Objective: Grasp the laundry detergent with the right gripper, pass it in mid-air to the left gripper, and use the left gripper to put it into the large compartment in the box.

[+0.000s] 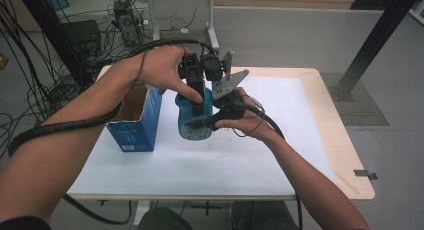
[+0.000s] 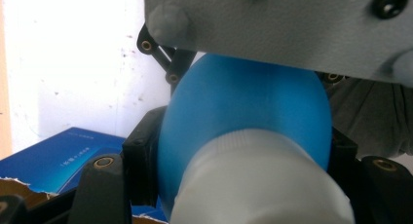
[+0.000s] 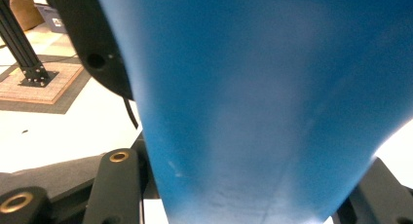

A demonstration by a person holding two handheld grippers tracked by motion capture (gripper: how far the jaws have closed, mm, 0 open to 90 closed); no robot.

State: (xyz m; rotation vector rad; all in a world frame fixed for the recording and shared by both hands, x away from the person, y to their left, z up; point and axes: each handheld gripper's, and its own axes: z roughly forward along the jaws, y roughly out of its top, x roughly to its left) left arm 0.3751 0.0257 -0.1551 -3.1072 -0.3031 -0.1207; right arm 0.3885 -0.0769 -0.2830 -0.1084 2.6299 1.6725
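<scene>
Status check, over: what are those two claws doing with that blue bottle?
Left gripper and right gripper both shut on blue bottle, held above table. White cap on. Blue box stands alongside, apart.

The bottle (image 1: 192, 121) is a plain, even mid-blue over its whole body, with a ribbed white cap (image 2: 258, 180). The box (image 1: 137, 125) is a deeper blue with small pale lettering, and its torn flaps show brown cardboard. Both tools, the left tool (image 1: 199, 102) and the right tool (image 1: 200, 124), are black with brass-coloured pins, each topped by a grey plate. The counter (image 1: 280, 140) is white on top, edged in light wood.
</scene>
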